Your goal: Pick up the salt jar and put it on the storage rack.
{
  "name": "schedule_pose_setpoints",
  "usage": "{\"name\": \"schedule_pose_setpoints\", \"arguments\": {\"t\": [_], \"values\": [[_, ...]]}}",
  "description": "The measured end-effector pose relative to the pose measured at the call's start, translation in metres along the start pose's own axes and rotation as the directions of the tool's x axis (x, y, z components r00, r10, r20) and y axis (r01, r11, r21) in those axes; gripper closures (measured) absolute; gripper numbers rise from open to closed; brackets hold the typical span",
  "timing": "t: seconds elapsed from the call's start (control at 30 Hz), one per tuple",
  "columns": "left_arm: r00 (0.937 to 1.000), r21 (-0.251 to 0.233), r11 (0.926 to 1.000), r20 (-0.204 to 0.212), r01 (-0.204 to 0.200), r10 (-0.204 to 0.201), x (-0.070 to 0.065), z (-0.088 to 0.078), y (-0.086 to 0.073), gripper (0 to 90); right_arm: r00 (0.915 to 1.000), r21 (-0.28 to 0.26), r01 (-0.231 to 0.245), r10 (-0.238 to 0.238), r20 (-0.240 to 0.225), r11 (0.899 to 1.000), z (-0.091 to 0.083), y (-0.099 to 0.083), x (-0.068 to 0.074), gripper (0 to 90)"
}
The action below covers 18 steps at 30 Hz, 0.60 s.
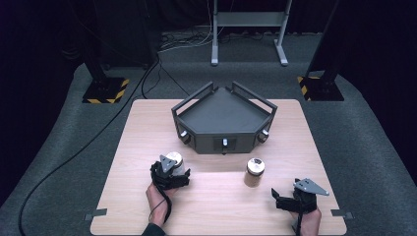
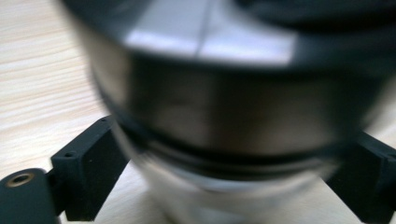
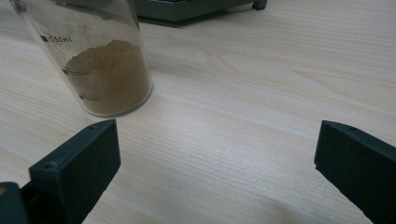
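**Left jaws closing round the empty jar**

My left gripper (image 1: 173, 169) has its jaws either side of the clear jar (image 1: 173, 161), low on the glass under the lid band. In the left gripper view the jar (image 2: 224, 116) sits between both black jaws, and the left one looks to be against the glass, but the picture is blurred and I cannot tell if the pads press yet. The jar stands upright near the worktop's left edge, toward the near side, in front of the grey tray (image 1: 223, 118).

To do this well, I judge I should keep the jar centred, close evenly so neither jaw shoves it sideways, and grip the straight wall below the band, not the lid.

My right gripper (image 1: 290, 199) rests at the near right corner, jaws spread wide with nothing between them. Ahead of it stands the powder jar (image 3: 100, 60), well apart from the left one. Its printed scale reads "150ml" at the top; the lower marks are too faint to read.
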<state>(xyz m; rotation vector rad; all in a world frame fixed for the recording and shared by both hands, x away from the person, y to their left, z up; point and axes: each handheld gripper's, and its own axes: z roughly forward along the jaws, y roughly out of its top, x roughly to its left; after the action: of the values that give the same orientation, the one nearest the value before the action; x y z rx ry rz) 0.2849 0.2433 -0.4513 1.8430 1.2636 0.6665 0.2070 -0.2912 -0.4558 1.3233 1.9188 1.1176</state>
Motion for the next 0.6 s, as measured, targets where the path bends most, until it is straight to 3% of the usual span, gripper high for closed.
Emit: {"name": "schedule_pose_setpoints", "arguments": {"t": [0.03, 0.1, 0.2, 0.6], "values": [[0.9999, 0.004, 1.0, 0.01, 0.003, -0.003, 0.002, 0.0004, -0.001, 17.4, 1.0, 0.002, 0.003, -0.003, 0.002, 1.0, 0.0004, 0.0004, 0.0004, 0.0], [0.9998, 0.002, 1.0, 0.022, 0.002, -0.002, 0.0038, 0.0001, -0.0015, 24.5, 1.0, 0.006, 0.005, -0.005, 0.002, 1.0, 0.0008, 0.0012, 0.0007, 0.0], [0.9999, -0.001, 1.0, 0.013, 0.004, -0.004, 0.0036, -0.0005, -0.0016, 30.4, 1.0, 0.003, 0.005, -0.005, 0.002, 1.0, 0.0005, 0.0006, 0.0006, 0.0], [0.9998, 0.025, 0.9996, 0.02, -0.011, 0.01, 0.0053, -0.0015, 0.0052, 31.6, 1.0, 0.003, 0.004, -0.004, 0.002, 1.0, 0.0004, 0.0005, 0.0004, 0.0]]}}
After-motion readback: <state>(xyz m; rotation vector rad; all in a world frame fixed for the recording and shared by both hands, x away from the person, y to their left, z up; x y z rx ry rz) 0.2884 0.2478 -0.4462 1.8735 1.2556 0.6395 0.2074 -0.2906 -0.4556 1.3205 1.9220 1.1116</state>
